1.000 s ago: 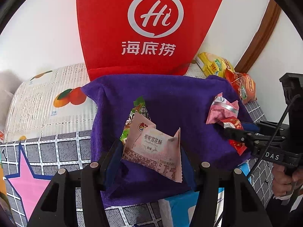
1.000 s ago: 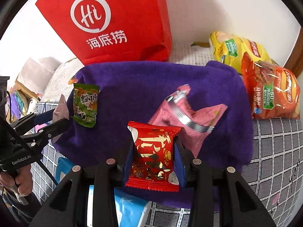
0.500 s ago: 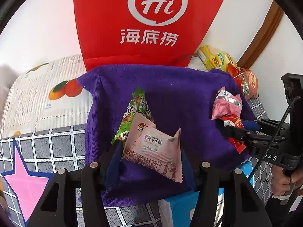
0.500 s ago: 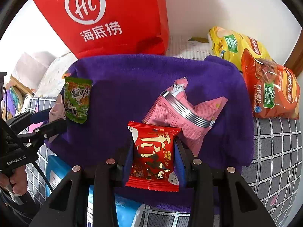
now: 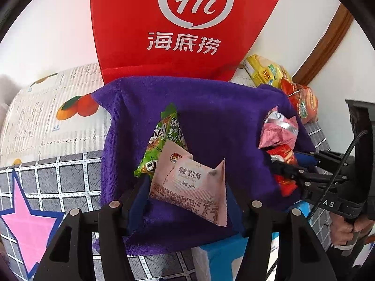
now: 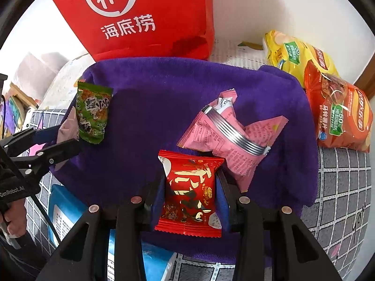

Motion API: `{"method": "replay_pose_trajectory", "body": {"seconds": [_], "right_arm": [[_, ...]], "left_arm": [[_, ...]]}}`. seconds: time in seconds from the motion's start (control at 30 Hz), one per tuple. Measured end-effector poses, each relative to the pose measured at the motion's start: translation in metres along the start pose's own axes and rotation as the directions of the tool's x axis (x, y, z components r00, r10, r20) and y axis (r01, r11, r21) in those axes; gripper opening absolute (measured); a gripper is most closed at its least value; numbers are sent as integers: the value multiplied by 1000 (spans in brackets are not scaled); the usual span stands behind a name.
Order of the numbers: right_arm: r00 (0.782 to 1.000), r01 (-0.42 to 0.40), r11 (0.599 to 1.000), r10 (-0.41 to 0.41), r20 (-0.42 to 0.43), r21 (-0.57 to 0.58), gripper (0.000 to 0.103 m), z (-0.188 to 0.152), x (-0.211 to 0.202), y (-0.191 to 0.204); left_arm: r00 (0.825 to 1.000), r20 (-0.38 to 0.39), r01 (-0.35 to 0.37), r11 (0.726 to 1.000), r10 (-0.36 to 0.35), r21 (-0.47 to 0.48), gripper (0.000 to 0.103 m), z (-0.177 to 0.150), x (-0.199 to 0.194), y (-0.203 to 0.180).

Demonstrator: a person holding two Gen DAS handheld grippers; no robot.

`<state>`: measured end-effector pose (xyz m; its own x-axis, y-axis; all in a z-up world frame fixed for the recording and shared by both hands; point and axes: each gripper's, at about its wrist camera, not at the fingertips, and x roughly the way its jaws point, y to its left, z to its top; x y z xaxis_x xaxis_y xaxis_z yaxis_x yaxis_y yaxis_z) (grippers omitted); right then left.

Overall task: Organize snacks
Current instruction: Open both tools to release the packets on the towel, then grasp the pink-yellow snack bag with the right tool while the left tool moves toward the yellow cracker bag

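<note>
A purple cloth [image 5: 211, 107] lies in front of a red paper bag [image 5: 187, 23]. My left gripper [image 5: 186, 187] holds a pale pink snack packet [image 5: 182, 175] between its pads just above the cloth's near edge; its jaws are opening. A green packet [image 5: 164, 135] lies right behind it. My right gripper [image 6: 190, 178] is shut on a red packet [image 6: 189, 196] over the cloth's [image 6: 152, 89] near edge. Beyond it on the cloth is a pink packet with a metallic band [image 6: 225, 135]. Each gripper shows in the other's view, with a hand on its grip.
A yellow chip bag [image 6: 295, 53] and an orange chip bag [image 6: 337, 114] lie at the right of the cloth, near the wall. A blue pack [image 6: 61, 210] pokes out under the cloth's near edge. Grey checked and fruit-printed covers surround the cloth.
The right gripper has tipped slightly downward, so the red bag sits higher in its view. Both packets stay between their grippers' fingers, and the snacks on the cloth have not moved.
</note>
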<state>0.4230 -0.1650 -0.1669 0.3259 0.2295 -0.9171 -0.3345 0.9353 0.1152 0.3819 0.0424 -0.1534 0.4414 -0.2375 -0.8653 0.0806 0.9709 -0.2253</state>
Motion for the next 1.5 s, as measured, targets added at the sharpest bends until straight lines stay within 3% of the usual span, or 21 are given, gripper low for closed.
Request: {"method": "replay_pose_trajectory", "body": {"seconds": [0.13, 0.27, 0.47, 0.57, 0.8, 0.93, 1.13, 1.23, 1.43, 1.5], "right_arm": [[1000, -12, 1000, 12, 6, 23, 57, -2, -4, -1], [999, -31, 996, 30, 17, 83, 57, -6, -18, -5], [997, -46, 989, 37, 63, 142, 57, -15, -59, -5], [995, -13, 989, -2, 103, 148, 57, -25, -86, 1], [978, 12, 985, -47, 201, 170, 57, -69, -153, 14], [968, 12, 985, -54, 245, 170, 57, -99, -178, 24], [970, 16, 987, -54, 237, 162, 57, -138, -178, 45], [978, -24, 987, -10, 211, 161, 58, -162, -172, 56], [976, -85, 985, 51, 212, 153, 77, -201, -155, 80], [974, -105, 982, 70, 217, 155, 78, -211, -148, 88]], "left_arm": [[1000, -13, 18, 1000, -18, -12, 64, 0, -3, 4], [1000, 3, 12, 1000, -12, 8, 75, -1, -12, 1], [998, 50, 46, 999, -46, 10, 75, 1, -37, -5], [992, 97, 75, 997, -76, 12, 75, 1, -57, -9], [979, 168, 110, 993, -115, 40, 73, -4, -105, -20], [975, 190, 109, 992, -118, 57, 73, -24, -133, -26], [978, 197, 63, 997, -73, 55, 73, -67, -161, -22], [980, 194, 48, 998, -54, 32, 73, -88, -170, -13], [985, 174, -4, 1000, 1, 18, 73, -128, -175, -2], [987, 162, -8, 1000, 6, 13, 73, -140, -174, 2]]}}
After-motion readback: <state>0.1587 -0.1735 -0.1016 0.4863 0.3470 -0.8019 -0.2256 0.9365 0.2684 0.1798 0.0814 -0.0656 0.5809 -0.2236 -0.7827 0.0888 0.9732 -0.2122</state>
